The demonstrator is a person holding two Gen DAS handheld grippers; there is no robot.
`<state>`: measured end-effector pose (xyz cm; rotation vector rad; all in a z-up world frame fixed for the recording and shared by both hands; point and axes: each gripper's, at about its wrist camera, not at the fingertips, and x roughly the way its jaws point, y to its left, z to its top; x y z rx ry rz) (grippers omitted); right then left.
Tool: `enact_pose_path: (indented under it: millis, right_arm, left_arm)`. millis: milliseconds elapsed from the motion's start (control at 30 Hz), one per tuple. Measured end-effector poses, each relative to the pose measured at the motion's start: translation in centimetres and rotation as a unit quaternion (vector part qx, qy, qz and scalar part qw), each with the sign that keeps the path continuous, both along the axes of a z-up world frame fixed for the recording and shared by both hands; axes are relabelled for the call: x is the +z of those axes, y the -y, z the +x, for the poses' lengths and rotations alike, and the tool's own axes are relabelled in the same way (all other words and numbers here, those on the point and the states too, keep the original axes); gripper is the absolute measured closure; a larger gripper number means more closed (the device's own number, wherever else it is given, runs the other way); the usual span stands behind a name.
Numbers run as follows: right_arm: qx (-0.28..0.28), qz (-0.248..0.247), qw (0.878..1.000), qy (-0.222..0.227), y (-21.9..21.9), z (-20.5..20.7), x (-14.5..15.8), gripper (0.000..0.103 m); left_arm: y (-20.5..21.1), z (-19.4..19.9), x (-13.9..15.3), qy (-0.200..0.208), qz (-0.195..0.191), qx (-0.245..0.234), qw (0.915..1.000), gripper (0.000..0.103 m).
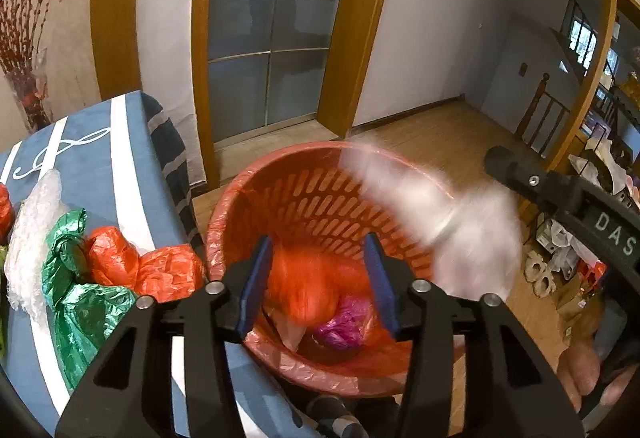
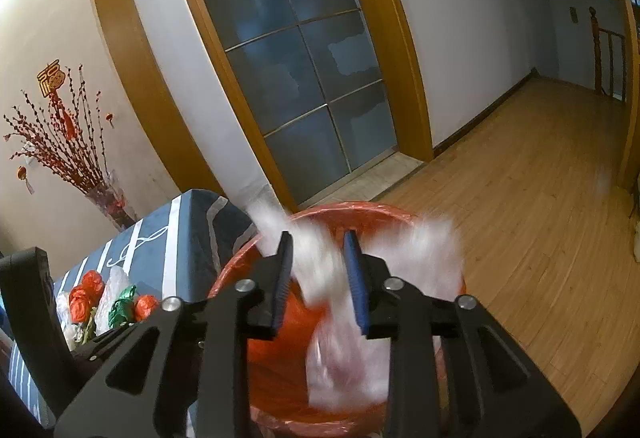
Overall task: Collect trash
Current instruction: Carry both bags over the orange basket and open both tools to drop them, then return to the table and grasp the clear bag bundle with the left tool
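Observation:
A red slotted basket [image 1: 320,197] with a thin red liner stands beside the table. My left gripper [image 1: 318,286] hangs over it with its jaws apart; a blurred orange bag [image 1: 308,290] sits loose between the blue pads, over a purple wad [image 1: 340,330] in the basket. My right gripper [image 2: 319,278] is above the same basket [image 2: 348,209], also with its jaws apart. A blurred white plastic bag [image 2: 340,318] streams between its pads into the basket. That white bag [image 1: 440,230] smears across the basket's right rim in the left wrist view.
A blue striped cloth covers the table [image 1: 92,157] at the left, with a green bag [image 1: 80,302], orange bags [image 1: 140,266] and clear plastic [image 1: 32,238] on it. A vase of red branches [image 2: 108,197] stands behind. Wooden floor [image 2: 520,197] lies to the right.

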<state>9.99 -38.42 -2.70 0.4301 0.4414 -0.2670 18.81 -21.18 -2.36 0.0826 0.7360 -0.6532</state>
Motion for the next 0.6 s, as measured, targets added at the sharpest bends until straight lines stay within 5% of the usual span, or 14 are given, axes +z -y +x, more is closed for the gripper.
enact_pose_path:
  millis: [600]
  right_arm:
    - [-0.005,-0.039,0.999,-0.008,-2.3,-1.5,1.0,0.051]
  left_arm:
    - [-6.6,-0.1,1.5,0.024,0.006,0.069,0.9973,0.040]
